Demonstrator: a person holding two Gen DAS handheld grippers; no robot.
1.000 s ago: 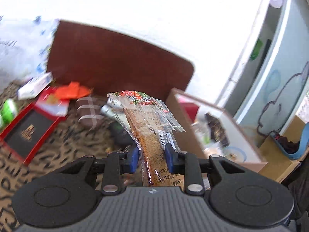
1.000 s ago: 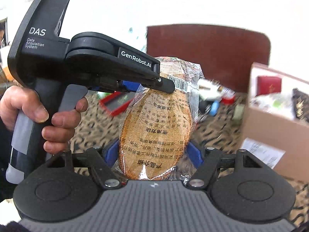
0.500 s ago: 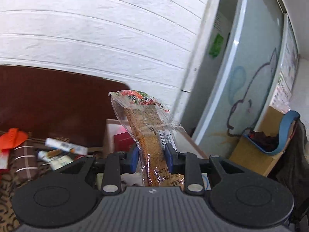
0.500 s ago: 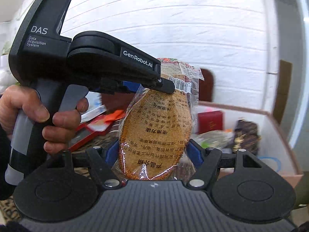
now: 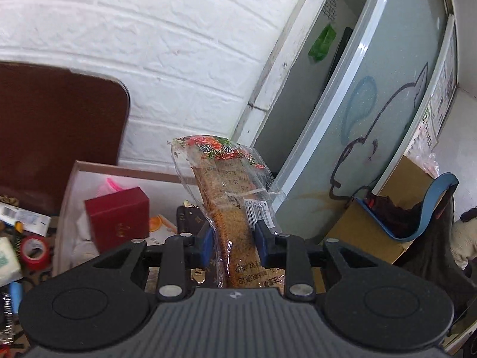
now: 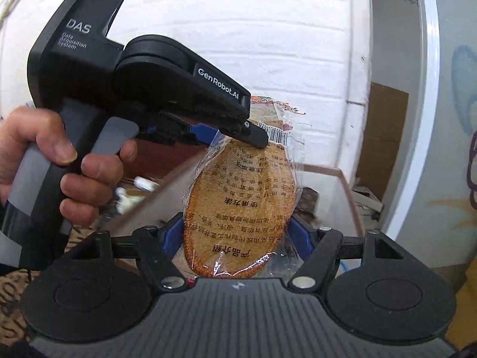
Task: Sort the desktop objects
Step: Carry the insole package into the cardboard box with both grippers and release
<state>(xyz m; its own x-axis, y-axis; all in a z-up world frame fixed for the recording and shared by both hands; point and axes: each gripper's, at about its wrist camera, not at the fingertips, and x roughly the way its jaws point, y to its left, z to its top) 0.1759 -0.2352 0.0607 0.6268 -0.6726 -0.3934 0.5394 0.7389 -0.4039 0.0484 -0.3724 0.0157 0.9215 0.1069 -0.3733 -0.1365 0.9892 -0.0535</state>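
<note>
Both the left gripper (image 5: 233, 240) and the right gripper (image 6: 238, 235) clamp the clear-wrapped brown woven insole packet (image 6: 241, 205), held aloft above the open cardboard box (image 5: 67, 197)

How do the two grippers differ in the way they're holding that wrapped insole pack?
The right gripper clamps the insole pack across its broad face near the bottom end, jaws spread wide; the left gripper pinches it across its thin edge, jaws much narrower. In the right wrist view the left gripper grips nearer the barcode end, higher on the pack. Both have blue pads pressing on the clear wrapper, holding it above the cardboard box.
</note>
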